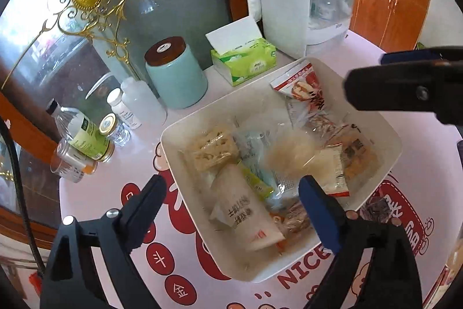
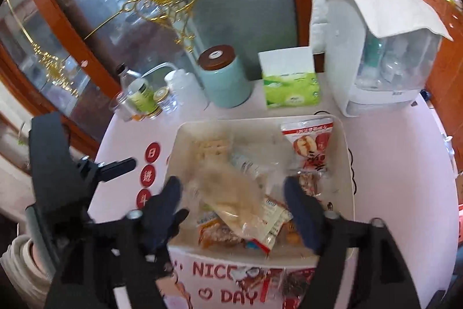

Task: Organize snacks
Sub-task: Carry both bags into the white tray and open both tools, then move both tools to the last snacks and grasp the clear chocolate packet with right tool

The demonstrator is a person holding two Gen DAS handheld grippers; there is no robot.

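Observation:
A white bin (image 1: 231,112) (image 2: 260,125) on the pink printed table holds several snack packets. Among them are a red-and-white packet (image 1: 303,89) (image 2: 311,146) leaning at the far corner, a puffed-rice bar (image 1: 212,149) and a long white packet (image 1: 246,210). My left gripper (image 1: 231,187) hangs open over the bin's near side, nothing between its fingers. My right gripper (image 2: 233,184) is open above the bin too. A blurred beige packet (image 2: 228,199) (image 1: 289,155) lies between its fingers, and neither pad touches it. Each gripper shows in the other's view: the right one (image 1: 390,89), the left one (image 2: 115,167).
Behind the bin stand a teal canister (image 1: 176,74), a green tissue pack (image 1: 246,60) and a white appliance (image 1: 303,5) under a cloth. Small bottles and jars (image 1: 92,135) crowd the table's left edge by a glass door. Clear-wrapped snacks (image 2: 289,283) lie in front of the bin.

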